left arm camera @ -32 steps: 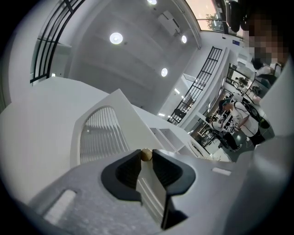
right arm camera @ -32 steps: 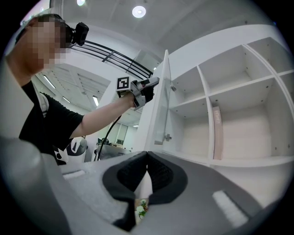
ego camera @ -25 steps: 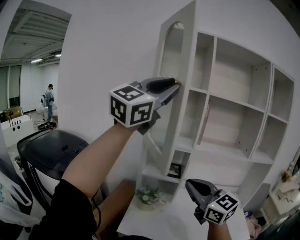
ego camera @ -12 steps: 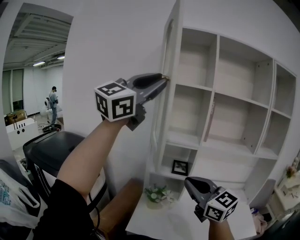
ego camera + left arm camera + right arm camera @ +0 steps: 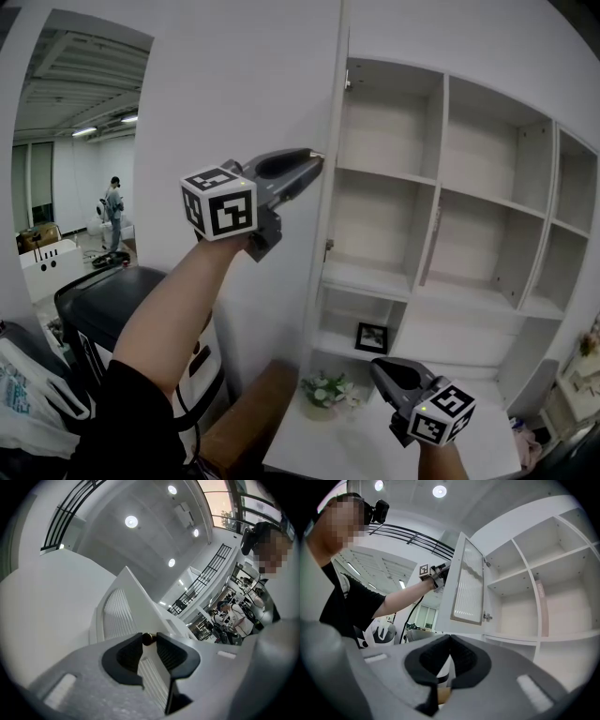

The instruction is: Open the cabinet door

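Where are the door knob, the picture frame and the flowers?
door knob [image 5: 148, 639]: left gripper view, its round front.
picture frame [image 5: 372, 337]: head view, its middle.
flowers [image 5: 328, 391]: head view, the middle of the bunch.

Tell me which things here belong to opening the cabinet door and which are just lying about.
In the job: cabinet door; knob; left gripper, closed on the knob.
Lying about: framed picture; flowers; right gripper, shut, holding nothing.
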Motion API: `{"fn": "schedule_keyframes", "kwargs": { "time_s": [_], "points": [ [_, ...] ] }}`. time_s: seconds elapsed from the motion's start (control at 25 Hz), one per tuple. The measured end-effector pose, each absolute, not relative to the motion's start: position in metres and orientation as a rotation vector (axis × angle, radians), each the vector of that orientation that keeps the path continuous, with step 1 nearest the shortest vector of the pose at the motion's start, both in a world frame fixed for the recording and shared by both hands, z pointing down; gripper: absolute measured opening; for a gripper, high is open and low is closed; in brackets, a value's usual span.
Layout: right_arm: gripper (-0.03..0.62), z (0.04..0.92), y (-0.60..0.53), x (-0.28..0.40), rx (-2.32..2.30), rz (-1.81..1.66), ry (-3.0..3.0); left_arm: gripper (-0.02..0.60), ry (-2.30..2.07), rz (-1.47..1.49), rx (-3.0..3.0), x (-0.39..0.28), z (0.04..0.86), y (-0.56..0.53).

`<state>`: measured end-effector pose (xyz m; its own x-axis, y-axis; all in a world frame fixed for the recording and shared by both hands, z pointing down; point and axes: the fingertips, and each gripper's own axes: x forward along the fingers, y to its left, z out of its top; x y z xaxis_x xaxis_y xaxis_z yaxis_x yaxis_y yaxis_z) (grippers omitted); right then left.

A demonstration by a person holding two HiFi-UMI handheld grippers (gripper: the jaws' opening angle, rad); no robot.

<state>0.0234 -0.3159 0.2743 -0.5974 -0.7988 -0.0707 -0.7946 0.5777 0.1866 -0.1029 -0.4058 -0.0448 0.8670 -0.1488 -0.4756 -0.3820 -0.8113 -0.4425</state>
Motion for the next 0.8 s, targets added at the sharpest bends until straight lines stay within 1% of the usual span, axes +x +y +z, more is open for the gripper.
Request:
{"fn": "schedule_keyframes", "kwargs": {
  "time_s": [0.48,0.8],
  "points": [
    [0.002,0.282,-0.322,0.007,1.398,-0.283,-2.787,0.100,0.447,0.626,-2.526,-0.144,-0.045,-0.426],
    [0.002,0.286,-0.324,-0.004,1.379,-0.282,-2.786,0.075,0.502,0.573,-2.473,-0.146,-0.042,-0.423]
  ]
}}
